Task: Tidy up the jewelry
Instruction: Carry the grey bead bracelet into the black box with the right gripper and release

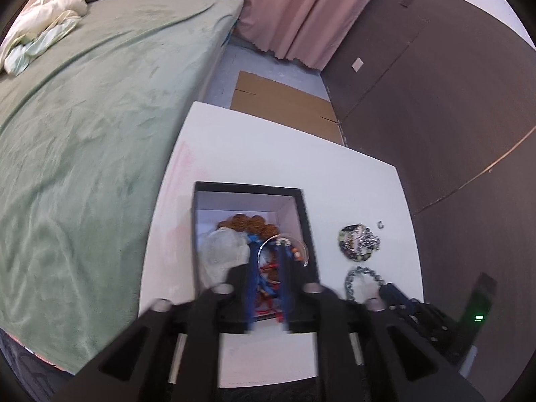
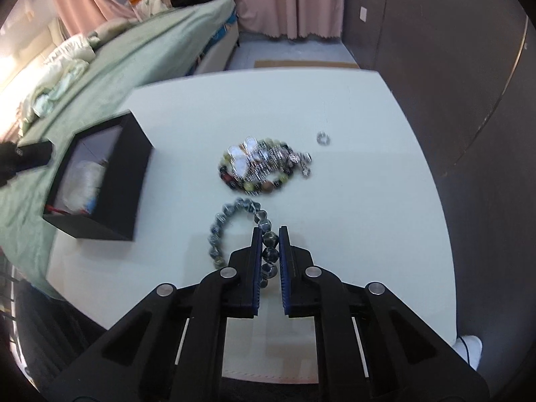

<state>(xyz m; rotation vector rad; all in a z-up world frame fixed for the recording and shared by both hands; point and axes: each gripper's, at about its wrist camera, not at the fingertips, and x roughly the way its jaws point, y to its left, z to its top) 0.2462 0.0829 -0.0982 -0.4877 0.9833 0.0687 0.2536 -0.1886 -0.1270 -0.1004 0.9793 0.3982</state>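
Right hand-held gripper (image 2: 270, 234) clamps the grey bracelet (image 2: 234, 224) on the desk (image 2: 368, 201); bead pile (image 2: 264, 165) ahead, box (image 2: 100, 181) left; left hand-held gripper (image 1: 268, 251) slightly parted, empty.

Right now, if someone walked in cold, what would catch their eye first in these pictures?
Probably the right gripper, closed around a dark beaded bracelet near the front of the white table. Just beyond it lies a glittering heap of beads and silver jewelry, with a small silver ring apart to its right. On the left, the left gripper hangs over an open black box that already holds jewelry.
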